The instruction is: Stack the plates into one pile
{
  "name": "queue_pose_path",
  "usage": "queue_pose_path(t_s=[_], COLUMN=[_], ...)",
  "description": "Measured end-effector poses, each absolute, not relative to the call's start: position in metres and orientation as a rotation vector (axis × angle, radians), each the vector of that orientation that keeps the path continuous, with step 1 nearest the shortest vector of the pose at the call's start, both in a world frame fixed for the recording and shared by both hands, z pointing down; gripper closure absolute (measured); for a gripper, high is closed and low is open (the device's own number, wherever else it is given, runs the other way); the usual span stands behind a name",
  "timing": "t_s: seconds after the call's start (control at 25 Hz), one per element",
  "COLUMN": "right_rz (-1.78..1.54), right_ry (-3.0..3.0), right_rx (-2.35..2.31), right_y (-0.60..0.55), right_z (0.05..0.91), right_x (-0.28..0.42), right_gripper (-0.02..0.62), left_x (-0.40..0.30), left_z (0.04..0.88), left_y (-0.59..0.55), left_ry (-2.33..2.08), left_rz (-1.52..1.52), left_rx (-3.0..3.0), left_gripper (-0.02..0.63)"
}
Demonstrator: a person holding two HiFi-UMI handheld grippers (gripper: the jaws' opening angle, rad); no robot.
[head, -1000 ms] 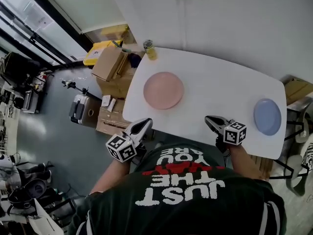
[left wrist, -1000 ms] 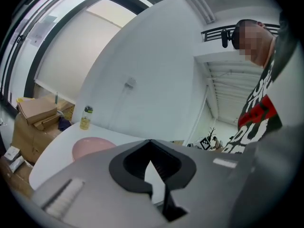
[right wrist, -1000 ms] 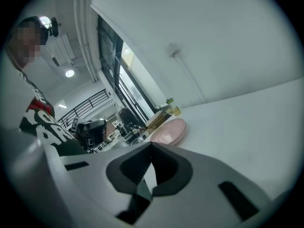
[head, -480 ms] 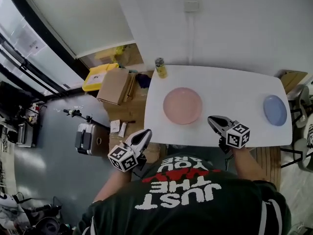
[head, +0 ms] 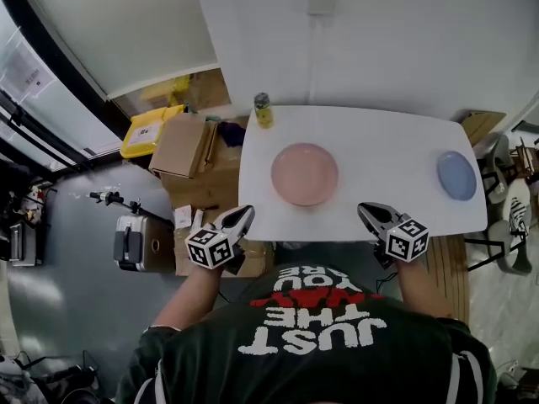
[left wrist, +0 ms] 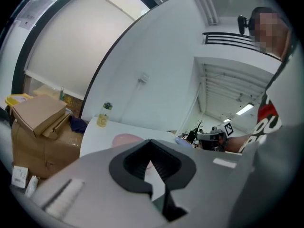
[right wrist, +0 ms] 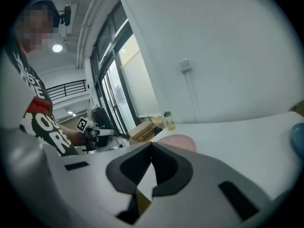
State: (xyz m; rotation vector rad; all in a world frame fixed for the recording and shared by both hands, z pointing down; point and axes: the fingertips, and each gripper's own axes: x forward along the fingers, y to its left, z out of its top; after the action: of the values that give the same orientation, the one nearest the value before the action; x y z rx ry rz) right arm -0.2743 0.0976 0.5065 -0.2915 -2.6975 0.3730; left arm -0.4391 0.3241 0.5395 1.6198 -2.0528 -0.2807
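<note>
A pink plate [head: 304, 173] lies on the white table [head: 379, 209], left of its middle; it also shows as a pink plate [left wrist: 124, 139] in the left gripper view and a pink plate [right wrist: 175, 140] in the right gripper view. A blue plate [head: 456, 175] lies near the table's right end, seen at the edge as the blue plate [right wrist: 298, 139]. My left gripper [head: 243, 216] hovers shut and empty at the table's near left corner. My right gripper [head: 367, 211] is shut and empty at the near edge, right of the pink plate.
A small yellow bottle [head: 263, 110] stands at the table's far left corner. Cardboard boxes [head: 189, 154] and a yellow bin [head: 145, 130] sit on the floor left of the table. A chair [head: 505, 225] stands past the right end. A white wall backs the table.
The head view has shifted, so the table sits squarer and farther in. Both grippers stay shut near the table's near edge; the left one has come closer to the table corner.
</note>
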Motion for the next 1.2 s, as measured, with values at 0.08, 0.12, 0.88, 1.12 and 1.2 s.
queue_pose_path(t_s=[0.08,0.12,0.88,1.12,1.2], right_rz=[0.37,0.362,0.324,0.352,0.362], right_ry=[-2.708,-2.714,-2.776,-2.811,-2.821], right_rx=[-0.26,-0.25,0.138,0.336,0.422], right_y=[0.087,0.083,-0.018,-0.069,-0.087], right_z=[0.505,0.503,0.492,0.488,0.487], right_x=[-0.265,-0.262,-0.184,-0.123,-0.098], right_gripper=[0.588,0.588,0.588,0.588,0.588], left_x=[-0.451,-0.457,-0.529,-0.501,-0.48], left_z=[0.567,0.583,0.752,0.708,0.687], left_y=[0.308,0.299,0.189,0.113,0.063], left_ry=[-2.017,-1.994,-1.748,-1.693,-1.656], left_rz=[-0.269,-0.263,-0.484,-0.527,-0.522], left_rx=[1.535,1.49,0.804,0.936,1.021], left_gripper=[0.598,0.598,0.539,0.549,0.549])
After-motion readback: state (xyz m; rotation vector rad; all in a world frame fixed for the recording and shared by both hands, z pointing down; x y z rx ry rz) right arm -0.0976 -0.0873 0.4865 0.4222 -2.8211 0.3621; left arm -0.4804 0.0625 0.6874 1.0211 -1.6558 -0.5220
